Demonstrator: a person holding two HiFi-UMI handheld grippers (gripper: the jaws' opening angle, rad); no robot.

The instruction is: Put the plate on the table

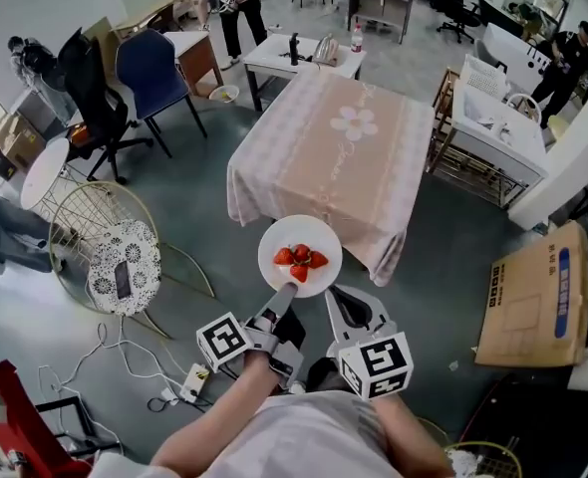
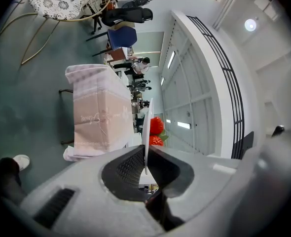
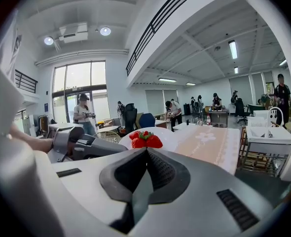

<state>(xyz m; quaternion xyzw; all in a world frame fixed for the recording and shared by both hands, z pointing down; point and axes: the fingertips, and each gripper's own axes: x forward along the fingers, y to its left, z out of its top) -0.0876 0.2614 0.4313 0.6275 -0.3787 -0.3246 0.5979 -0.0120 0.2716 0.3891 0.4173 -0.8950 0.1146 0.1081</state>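
Note:
A white plate [image 1: 296, 237] with a few strawberries [image 1: 300, 258] hangs in the air just before the near edge of the table [image 1: 344, 157], which wears a pink cloth. My left gripper [image 1: 283, 295] is shut on the plate's near rim. In the left gripper view the plate [image 2: 147, 132] shows edge-on between the pads, the strawberries [image 2: 156, 125] on its right face. My right gripper [image 1: 351, 308] is beside the plate's near right, shut with nothing in it. The right gripper view shows its tips [image 3: 146, 150] together and the plate [image 3: 171, 138] just beyond.
A wire chair with a lace cushion [image 1: 123, 259] stands to the left, cables [image 1: 125, 366] on the floor beside it. A cardboard box [image 1: 533, 302] lies at the right. Office chairs [image 1: 149, 73], a white table [image 1: 304, 56] and people fill the back.

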